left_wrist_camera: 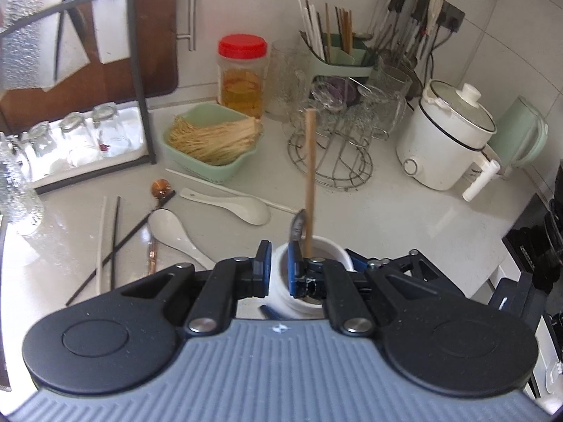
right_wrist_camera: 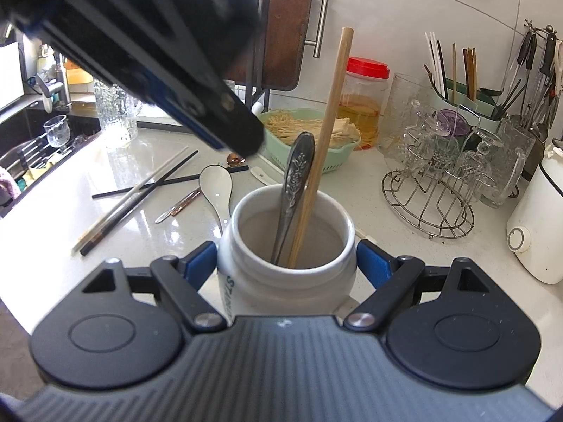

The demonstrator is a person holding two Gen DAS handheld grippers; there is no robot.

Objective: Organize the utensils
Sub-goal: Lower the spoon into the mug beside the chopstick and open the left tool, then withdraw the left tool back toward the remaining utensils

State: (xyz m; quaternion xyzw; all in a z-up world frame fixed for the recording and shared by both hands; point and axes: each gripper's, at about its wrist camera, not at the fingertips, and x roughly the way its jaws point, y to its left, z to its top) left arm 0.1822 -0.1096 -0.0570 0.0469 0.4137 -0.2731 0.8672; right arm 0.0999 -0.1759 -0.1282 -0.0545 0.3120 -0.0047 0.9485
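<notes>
At lower centre, the right gripper (right_wrist_camera: pixel 286 263) is clasping the white jar (right_wrist_camera: pixel 286 242) holding one wooden chopstick (right_wrist_camera: pixel 322 151) and one metal spoon (right_wrist_camera: pixel 293 183). Its jaws are clenched on the jar. The left gripper (left_wrist_camera: pixel 279 263), jaws pinched together and empty, is hovering over it; two white spoons (left_wrist_camera: pixel 176 234) are lying on the tabletop (left_wrist_camera: pixel 404 218).

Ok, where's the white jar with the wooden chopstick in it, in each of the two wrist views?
Left wrist view: the white jar sits low at centre, mostly hidden behind the left gripper.
Right wrist view: the jar fills the lower centre, clamped between the right gripper pads.
Shared landmark: the red-lidded jar behind the green noodle basket.
</notes>
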